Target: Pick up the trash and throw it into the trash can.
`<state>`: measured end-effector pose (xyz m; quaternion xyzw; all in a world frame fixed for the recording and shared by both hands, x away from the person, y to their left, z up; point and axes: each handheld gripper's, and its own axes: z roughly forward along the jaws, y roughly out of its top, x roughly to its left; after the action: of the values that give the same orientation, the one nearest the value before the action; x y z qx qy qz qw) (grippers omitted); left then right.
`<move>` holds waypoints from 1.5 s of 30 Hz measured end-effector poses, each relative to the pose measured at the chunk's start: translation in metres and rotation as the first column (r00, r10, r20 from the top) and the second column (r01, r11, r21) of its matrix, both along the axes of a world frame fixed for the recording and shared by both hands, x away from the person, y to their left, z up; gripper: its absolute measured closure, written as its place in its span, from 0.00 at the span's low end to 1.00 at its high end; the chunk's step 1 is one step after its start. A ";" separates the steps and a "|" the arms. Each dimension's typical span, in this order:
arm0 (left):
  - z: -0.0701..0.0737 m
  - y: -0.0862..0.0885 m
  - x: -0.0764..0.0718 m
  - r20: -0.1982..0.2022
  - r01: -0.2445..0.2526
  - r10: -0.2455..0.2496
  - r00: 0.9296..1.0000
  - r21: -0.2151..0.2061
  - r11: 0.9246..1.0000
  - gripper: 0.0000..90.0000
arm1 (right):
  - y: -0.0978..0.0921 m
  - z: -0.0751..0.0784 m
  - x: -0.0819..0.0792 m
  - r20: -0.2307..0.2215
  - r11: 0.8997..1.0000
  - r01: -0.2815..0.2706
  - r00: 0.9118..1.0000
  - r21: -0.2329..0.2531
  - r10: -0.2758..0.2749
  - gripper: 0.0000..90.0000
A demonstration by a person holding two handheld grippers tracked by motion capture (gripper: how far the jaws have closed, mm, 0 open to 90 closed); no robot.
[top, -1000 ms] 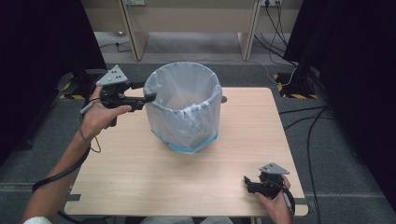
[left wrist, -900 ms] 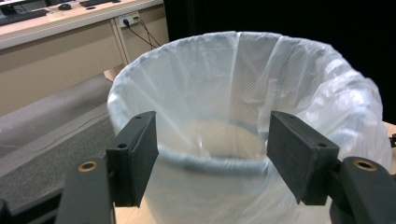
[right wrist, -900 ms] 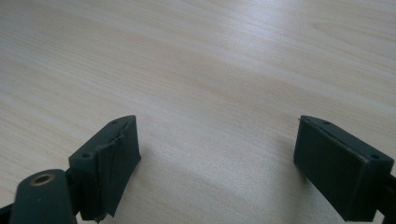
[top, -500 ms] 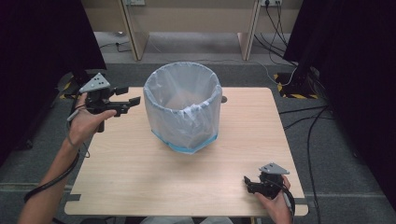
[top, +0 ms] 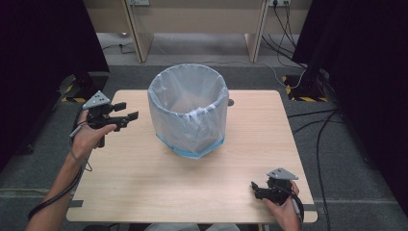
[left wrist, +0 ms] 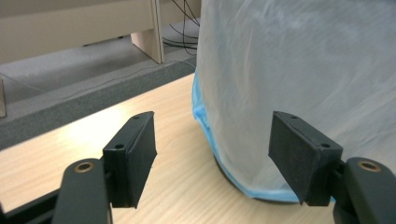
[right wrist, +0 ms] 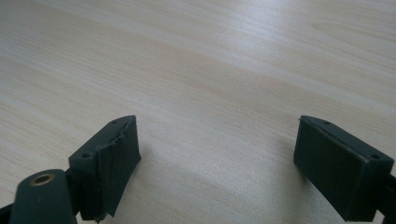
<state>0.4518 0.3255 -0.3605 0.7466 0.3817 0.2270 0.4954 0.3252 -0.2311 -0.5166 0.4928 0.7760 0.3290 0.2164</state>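
The left gripper (top: 126, 110) draws back from the lined bin (top: 188, 110) (now just ahead), jaws wide, empty; the right gripper (top: 255, 187) rests open, holding nothing; liner work looks finished.

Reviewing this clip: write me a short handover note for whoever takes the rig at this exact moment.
Left claw: open, empty, held above the table's left side, pointed at the bin but clear of it.
Right claw: open, empty, low over the near right corner of the table.
Bin: upright at table centre, the white bag lining it folded over the rim and hanging down the outside; blue edge near the base.
Done: bag appears fitted.
Left: probably tidying or checking the bag; neither claw touches it.
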 end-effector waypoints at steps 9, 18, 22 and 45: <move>-0.025 0.006 -0.001 -0.016 -0.010 0.009 1.000 -0.019 1.000 0.33 | 0.000 0.000 0.000 -0.002 1.000 0.000 1.000 0.000 0.000 0.16; -0.053 0.012 -0.004 -0.050 -0.024 0.022 0.999 -0.046 0.999 0.31 | 0.000 0.000 0.000 0.000 1.000 0.000 1.000 0.000 0.000 0.16; -0.064 0.015 -0.006 -0.065 -0.033 0.029 0.997 -0.056 0.998 0.31 | 0.000 0.000 0.000 0.000 1.000 0.001 1.000 0.001 -0.001 0.16; -0.126 0.015 -0.016 -0.145 -0.055 0.058 0.988 0.024 0.998 0.30 | 0.000 0.000 0.000 0.000 1.000 0.001 1.000 0.001 -0.001 0.16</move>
<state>0.4354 0.3406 -0.4863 0.7548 0.4357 0.1897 0.4521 0.3251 -0.2310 -0.5165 0.4934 0.7755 0.3292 0.2161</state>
